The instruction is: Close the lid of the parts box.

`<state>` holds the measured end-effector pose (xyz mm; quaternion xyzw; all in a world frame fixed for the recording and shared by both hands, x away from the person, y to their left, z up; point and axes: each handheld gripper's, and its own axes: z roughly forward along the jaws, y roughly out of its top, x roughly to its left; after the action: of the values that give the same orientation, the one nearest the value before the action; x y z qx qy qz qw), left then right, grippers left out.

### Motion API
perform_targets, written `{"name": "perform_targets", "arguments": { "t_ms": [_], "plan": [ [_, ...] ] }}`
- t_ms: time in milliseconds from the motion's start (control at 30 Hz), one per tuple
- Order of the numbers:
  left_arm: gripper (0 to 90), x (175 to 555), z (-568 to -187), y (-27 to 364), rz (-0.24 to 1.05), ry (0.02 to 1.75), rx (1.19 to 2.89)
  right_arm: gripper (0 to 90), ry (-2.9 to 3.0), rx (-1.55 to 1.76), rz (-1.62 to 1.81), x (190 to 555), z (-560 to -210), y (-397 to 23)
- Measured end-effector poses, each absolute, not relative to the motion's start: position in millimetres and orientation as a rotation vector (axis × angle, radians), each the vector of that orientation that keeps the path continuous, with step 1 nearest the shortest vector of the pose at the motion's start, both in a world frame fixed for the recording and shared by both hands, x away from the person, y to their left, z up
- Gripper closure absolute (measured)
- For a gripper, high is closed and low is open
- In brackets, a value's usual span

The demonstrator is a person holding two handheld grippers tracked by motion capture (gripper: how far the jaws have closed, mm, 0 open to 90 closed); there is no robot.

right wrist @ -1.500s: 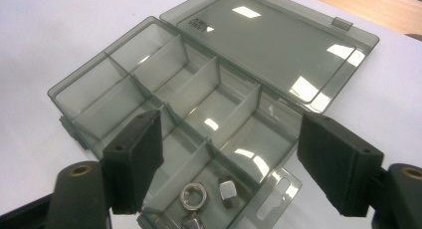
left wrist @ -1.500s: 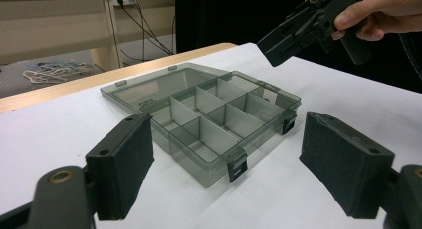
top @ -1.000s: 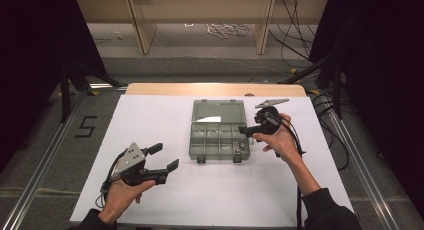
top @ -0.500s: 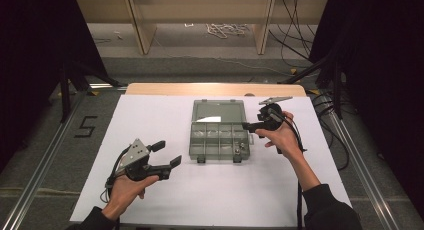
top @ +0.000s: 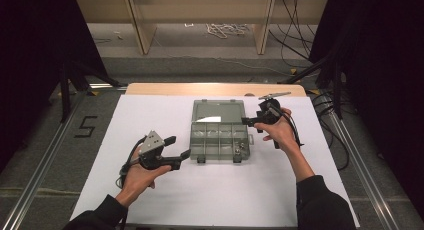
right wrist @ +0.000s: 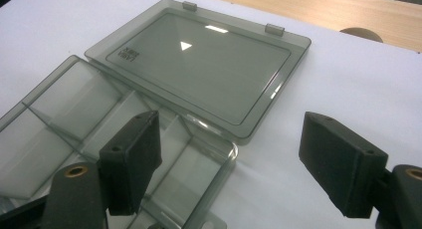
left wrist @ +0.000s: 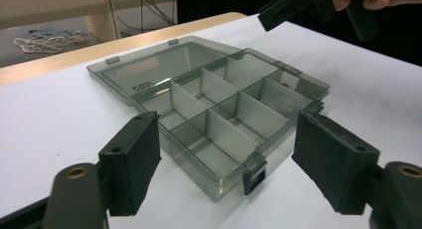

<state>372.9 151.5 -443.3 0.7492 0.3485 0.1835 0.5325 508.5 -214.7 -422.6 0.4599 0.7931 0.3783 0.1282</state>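
Right now the open compartment box [top: 220, 132] sits at the centre of the white sheet [top: 150, 200], its long axis running up and down the high view, the flat lid toward the top and the divided tray toward the bottom. From the left gripper [top: 176, 151] the box lies to the right, its lower left corner just beside the jaw tips; the right gripper [top: 248, 121] hangs at the box's right edge, level with the hinge line, so it is the nearer one. Both stand wide with nothing between the jaws, though the left has just been closing a little. Compared with a second ago, the left gripper has slid rightward toward the tray and the right has edged in toward the lid
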Motion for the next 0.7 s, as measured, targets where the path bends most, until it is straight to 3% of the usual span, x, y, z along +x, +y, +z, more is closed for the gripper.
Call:
{"name": "perform_targets", "arguments": {
  "t_ms": [700],
  "plan": [
    [43.2, 414, -466, 129, 0.341, 0.942, 1.952, 27.3, 2.306, 1.443, 1.037, 541, -431, -211]
  ]
}}
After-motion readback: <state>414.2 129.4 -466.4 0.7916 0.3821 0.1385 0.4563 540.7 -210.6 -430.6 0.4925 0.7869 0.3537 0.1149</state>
